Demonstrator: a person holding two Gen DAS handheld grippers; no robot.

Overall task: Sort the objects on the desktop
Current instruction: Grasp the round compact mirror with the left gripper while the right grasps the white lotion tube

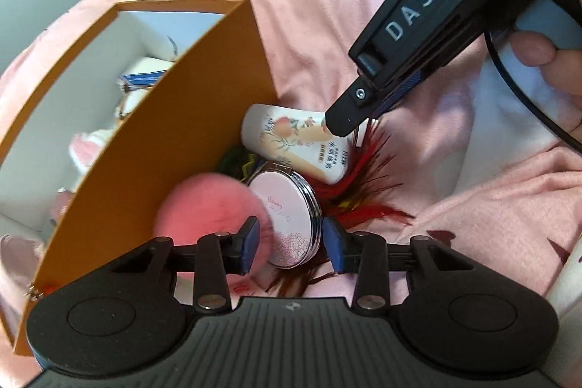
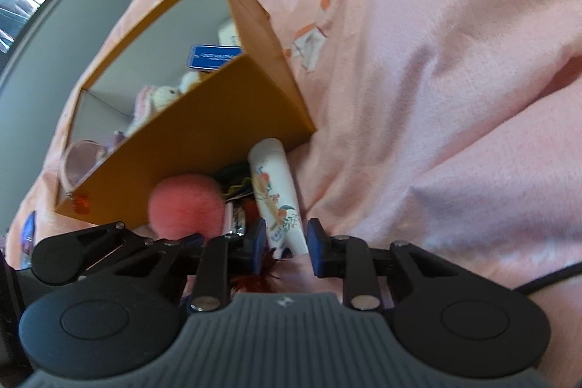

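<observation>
Left wrist view: the left gripper [image 1: 291,244] is spread, jaws flanking the round compact mirror [image 1: 287,219] just ahead, apparently lined up for pickup, orange box [image 1: 152,148] to its left. Right wrist view: the right gripper [image 2: 283,244] is unclenched, straddling the floral tube [image 2: 278,202], not yet clamped.

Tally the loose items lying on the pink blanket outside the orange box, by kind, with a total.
Pink fluffy pom-pom: 1
Round compact mirror: 1
White floral tube: 1
Red feathered item: 1
Dark green and yellow item, partly hidden, kind unclear: 1
Total: 5
</observation>
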